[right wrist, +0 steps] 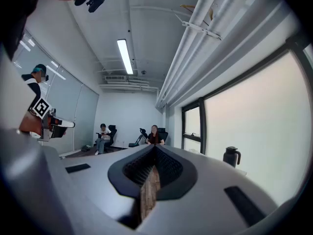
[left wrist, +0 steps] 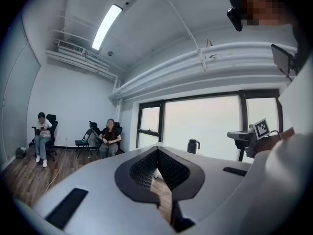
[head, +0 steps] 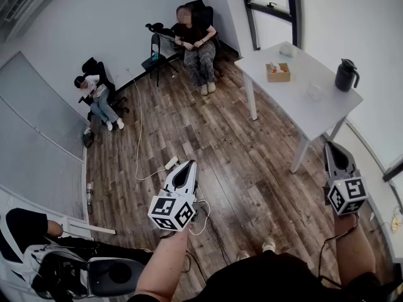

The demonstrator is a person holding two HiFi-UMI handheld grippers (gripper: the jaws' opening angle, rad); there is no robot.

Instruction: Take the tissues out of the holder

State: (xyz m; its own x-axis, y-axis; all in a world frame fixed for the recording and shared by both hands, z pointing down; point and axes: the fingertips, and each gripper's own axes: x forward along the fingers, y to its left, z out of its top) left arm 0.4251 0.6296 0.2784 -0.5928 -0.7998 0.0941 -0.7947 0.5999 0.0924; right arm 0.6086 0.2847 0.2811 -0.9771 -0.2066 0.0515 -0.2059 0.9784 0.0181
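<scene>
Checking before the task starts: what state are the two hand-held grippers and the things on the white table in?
Left hand-held gripper: shut, empty.
Right hand-held gripper: shut, empty.
Tissue holder: upright on the table, tissue showing at its top.
Jug: upright, lid on.

The head view looked steeply down from high above the dark wood-plank floor (head: pixel 252 162), well away from the white rectangular worktop (head: pixel 327 109). The left gripper view and right gripper view looked level across the room, sharing the black lidded jug (left wrist: pixel 193 145).
</scene>
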